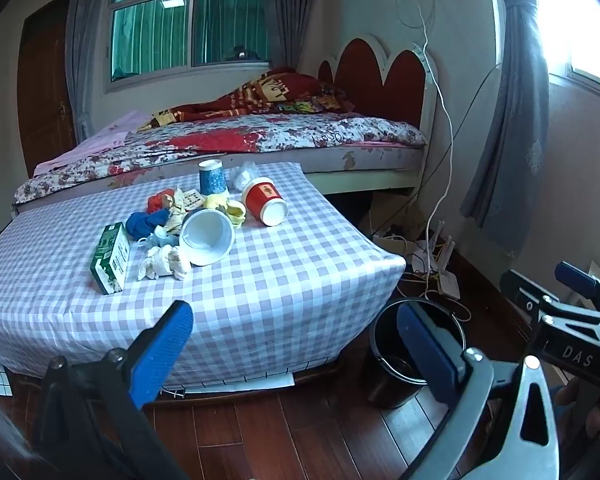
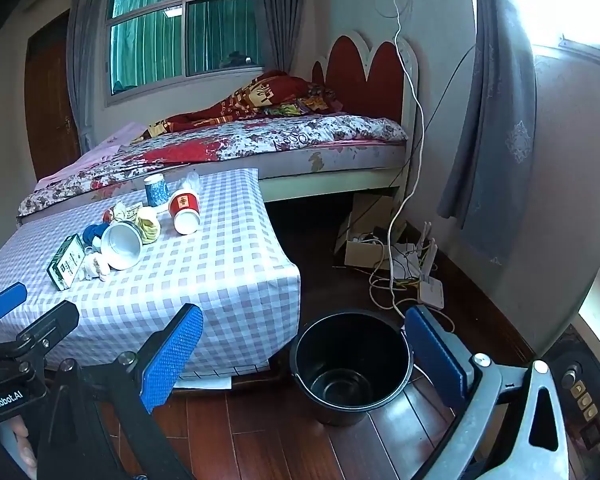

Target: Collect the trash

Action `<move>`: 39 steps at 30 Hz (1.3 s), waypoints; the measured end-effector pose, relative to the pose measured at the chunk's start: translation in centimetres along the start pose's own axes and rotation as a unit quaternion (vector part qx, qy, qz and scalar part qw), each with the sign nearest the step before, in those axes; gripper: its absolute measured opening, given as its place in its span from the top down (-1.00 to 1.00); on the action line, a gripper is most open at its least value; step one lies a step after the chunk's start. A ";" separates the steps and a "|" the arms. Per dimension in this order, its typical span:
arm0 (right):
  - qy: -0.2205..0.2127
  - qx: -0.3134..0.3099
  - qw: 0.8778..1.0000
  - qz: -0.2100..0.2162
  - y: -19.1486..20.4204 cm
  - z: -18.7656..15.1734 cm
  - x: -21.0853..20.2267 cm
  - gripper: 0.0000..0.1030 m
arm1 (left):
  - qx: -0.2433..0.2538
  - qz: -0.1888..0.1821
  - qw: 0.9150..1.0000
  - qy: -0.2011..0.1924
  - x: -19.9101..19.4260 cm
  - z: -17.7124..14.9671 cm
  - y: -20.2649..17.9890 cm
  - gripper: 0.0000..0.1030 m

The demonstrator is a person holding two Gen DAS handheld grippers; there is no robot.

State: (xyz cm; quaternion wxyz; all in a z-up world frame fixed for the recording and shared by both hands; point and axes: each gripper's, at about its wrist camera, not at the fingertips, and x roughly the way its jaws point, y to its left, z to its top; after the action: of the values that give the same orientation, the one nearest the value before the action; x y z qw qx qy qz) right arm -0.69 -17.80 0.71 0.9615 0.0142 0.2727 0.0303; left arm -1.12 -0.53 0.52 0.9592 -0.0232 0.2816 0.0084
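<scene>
On checked table (image 1: 260, 280), trash pile (image 1: 188, 224).

Legible markings — "DAS" in pale letters on the black body of the right gripper (image 1: 576, 360) seen from the left wrist view, and "GenRobot.AI" in white on the black body of the left gripper (image 2: 4, 400) seen from the right wrist view; print on the green carton (image 1: 110, 258) too small to read.

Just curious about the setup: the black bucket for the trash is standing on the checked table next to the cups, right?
Not quite. The black bucket stands on the wooden floor beside the checked table, not on it; the right wrist view shows this. The cups are on the table.
</scene>
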 end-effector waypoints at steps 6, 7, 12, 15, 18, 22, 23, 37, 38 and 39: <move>0.005 0.003 1.000 -0.001 -0.2 -0.1 0.2 -0.98 | 0.000 -0.003 1.000 0.002 0.0 -0.3 0.2 -0.99; 0.006 0.002 1.000 0.000 -0.2 -0.1 0.3 -0.98 | 0.000 -0.003 1.000 0.002 0.0 -0.4 0.2 -0.99; 0.008 0.002 1.000 -0.001 -0.2 -0.3 0.4 -0.98 | -0.002 -0.003 1.000 0.005 0.1 -0.6 0.2 -0.99; 0.007 0.002 1.000 -0.001 -0.2 -0.3 0.4 -0.98 | -0.002 -0.003 1.000 0.005 0.1 -0.7 0.2 -0.99; 0.007 0.003 1.000 0.000 -0.2 -0.4 0.4 -0.98 | -0.002 -0.002 1.000 0.005 0.1 -0.7 0.2 -0.99; 0.007 0.004 1.000 -0.001 -0.2 -0.4 0.3 -0.98 | -0.002 -0.003 1.000 0.004 0.1 -0.7 0.2 -0.99; 0.006 0.004 1.000 -0.001 -0.3 -0.4 0.4 -0.98 | -0.002 -0.003 1.000 0.004 0.1 -0.7 0.2 -0.99; 0.006 0.003 1.000 -0.001 -0.4 -0.6 0.3 -0.98 | -0.001 -0.003 1.000 0.005 0.2 -0.9 0.1 -0.99; 0.007 0.003 1.000 -0.001 -0.4 -0.6 0.3 -0.98 | -0.001 -0.003 1.000 0.006 0.2 -0.9 0.1 -0.99; 0.006 0.003 1.000 -0.002 -0.3 -0.6 0.3 -0.98 | -0.001 -0.004 1.000 0.007 0.2 -0.9 0.1 -0.99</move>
State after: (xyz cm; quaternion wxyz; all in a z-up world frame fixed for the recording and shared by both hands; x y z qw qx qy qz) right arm -0.76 -18.12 0.01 0.9599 0.0166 0.2783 0.0276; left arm -1.43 -0.52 -0.39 0.9573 -0.0250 0.2879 0.0050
